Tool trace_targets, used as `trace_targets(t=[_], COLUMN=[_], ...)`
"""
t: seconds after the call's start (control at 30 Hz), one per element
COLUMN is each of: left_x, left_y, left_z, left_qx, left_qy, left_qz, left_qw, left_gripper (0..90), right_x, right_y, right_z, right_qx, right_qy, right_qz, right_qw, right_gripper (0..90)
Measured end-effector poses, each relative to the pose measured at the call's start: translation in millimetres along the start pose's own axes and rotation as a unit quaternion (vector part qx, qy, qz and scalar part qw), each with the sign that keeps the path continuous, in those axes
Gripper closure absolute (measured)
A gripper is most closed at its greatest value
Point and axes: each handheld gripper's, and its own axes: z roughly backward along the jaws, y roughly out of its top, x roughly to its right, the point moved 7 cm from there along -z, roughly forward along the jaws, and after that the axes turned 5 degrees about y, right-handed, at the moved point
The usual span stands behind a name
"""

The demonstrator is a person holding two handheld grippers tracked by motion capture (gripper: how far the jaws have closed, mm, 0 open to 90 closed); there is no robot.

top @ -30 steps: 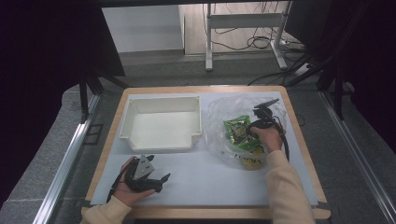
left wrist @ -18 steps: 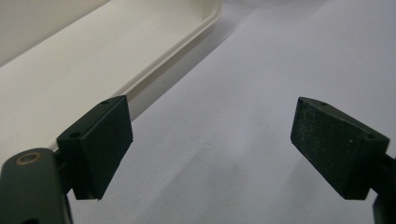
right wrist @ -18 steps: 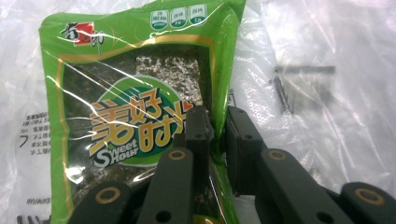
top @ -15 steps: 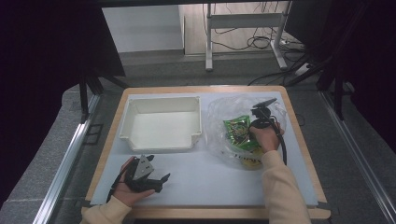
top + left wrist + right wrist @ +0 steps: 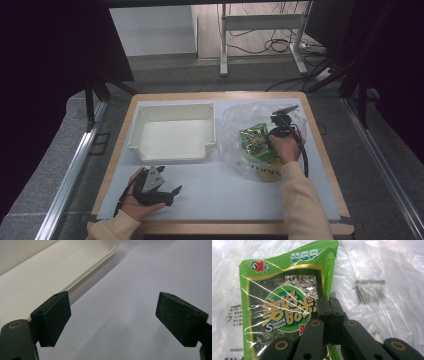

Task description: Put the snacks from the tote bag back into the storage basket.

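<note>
Little differs from before: the right gripper (image 5: 329, 307) stays clamped on the green snack packet (image 5: 284, 307) inside the clear bag (image 5: 245, 117), right of the white tray (image 5: 172, 131). The left gripper (image 5: 110, 320) rests wide open and empty on bare mat (image 5: 225, 192) before the tray.

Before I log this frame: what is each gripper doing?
Left gripper: open, holding nothing.
Right gripper: shut on the green snack packet.
</note>
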Motion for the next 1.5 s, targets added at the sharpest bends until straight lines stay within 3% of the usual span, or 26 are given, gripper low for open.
trace_targets(t=[0.4, 0.93, 1.1, 1.37, 1.4, 1.5], left_x=[-0.5, -0.8, -0.8, -0.4, -0.5, -0.6], left_y=[0.3, 0.2, 0.1, 0.0, 0.0, -0.1], left_z=[0.5, 0.4, 0.1, -0.3, -0.2, -0.3], left_qx=[0.002, 0.002, 0.001, -0.001, 0.000, -0.001], left_qy=[-0.001, 0.000, 0.000, 0.001, 0.001, 0.001], left_qz=[0.001, 0.001, 0.001, 0.000, 0.000, 0.000], left_qw=[1.0000, 1.0000, 1.0000, 1.0000, 1.0000, 1.0000], left_gripper=[12.8, 12.7, 12.7, 12.7, 12.7, 12.7], right_x=[-2.5, 11.4, 16.0, 15.3, 14.0, 12.4], right_y=[4.4, 4.0, 2.8, 0.3, 0.3, 0.3], right_z=[19.5, 51.9, 61.7, 74.8, 77.7, 80.5], right_qx=[0.041, 0.091, 0.104, 0.132, 0.137, 0.142], right_qy=[0.018, 0.054, 0.064, 0.098, 0.108, 0.114], right_qz=[0.003, -0.018, -0.025, -0.029, -0.030, -0.030], right_qw=[0.9990, 0.9943, 0.9922, 0.9860, 0.9842, 0.9828], right_gripper=[89.9, 89.9, 89.9, 89.9, 89.9, 89.9])
